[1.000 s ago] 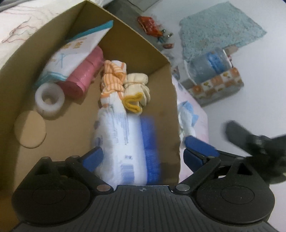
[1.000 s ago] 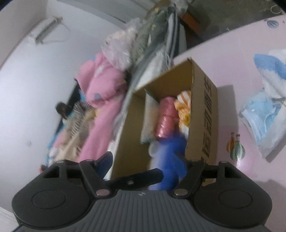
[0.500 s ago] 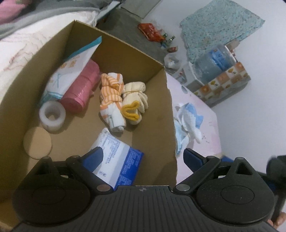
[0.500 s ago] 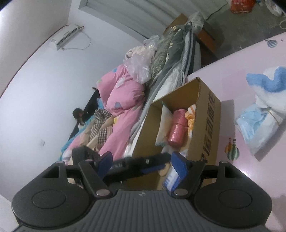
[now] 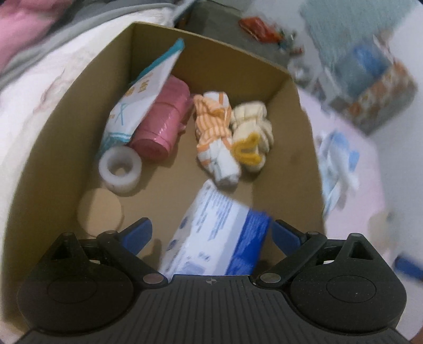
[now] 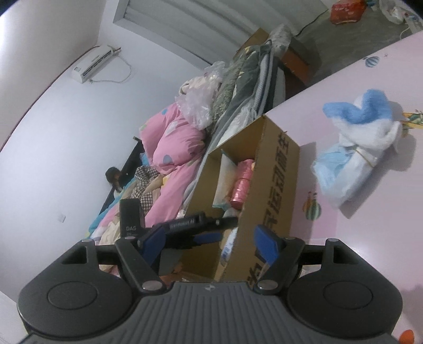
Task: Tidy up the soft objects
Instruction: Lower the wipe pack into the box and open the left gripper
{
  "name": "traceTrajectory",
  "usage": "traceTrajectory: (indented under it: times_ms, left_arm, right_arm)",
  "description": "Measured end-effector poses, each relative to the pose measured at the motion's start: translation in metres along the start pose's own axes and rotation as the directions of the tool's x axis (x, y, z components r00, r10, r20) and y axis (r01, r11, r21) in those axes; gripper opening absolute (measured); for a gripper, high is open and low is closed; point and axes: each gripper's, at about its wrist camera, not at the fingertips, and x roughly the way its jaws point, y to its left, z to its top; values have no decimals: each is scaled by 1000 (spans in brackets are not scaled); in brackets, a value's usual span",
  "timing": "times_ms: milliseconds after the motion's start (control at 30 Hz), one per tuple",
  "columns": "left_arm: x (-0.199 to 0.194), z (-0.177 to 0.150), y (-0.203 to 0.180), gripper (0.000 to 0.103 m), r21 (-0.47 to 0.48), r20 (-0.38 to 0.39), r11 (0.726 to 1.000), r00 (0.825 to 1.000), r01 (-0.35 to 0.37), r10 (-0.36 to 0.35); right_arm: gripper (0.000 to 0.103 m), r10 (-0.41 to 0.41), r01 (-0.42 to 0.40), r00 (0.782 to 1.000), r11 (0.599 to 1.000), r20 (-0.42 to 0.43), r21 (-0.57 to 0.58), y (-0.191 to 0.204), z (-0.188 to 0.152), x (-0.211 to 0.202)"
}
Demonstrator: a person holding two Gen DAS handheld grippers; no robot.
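An air conditioner [image 6: 95, 63] hangs high on the white wall, its cable looping down beside it. Below it a bed carries a pink quilt [image 6: 174, 143] and a heap of folded bedding [image 6: 248, 76] topped by a clear plastic bag [image 6: 203, 95]. A red packet [image 6: 346, 10] lies on the grey floor. The pink surface [image 6: 370, 238] is printed with small balloon pictures [image 6: 313, 209].
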Motion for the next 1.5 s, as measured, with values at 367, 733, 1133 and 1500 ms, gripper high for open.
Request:
traceTrajectory:
  times_ms: [367,733,1133,1500]
  left_arm:
    - [17,-21,-29,95,359,-94,925,982,-121,165]
    - [9,-22,-22,68,275,-88,961,994,-36,63]
    - [-35,-9,39,29,-122,41,930,938,346,-343]
    - [-34,-14,1,62,80,21,982,985,172,-174]
  right_arm:
    - [49,1,-1,1000,999,2,38,-18,-6,-5]
    - [49,-2,4,999,999,-39,34,-12,-8,13]
    - [49,0,0,997,1000,-76,-1,15,-3,45]
    - [49,-1,1,997,1000,-81,0,20,-7,47]
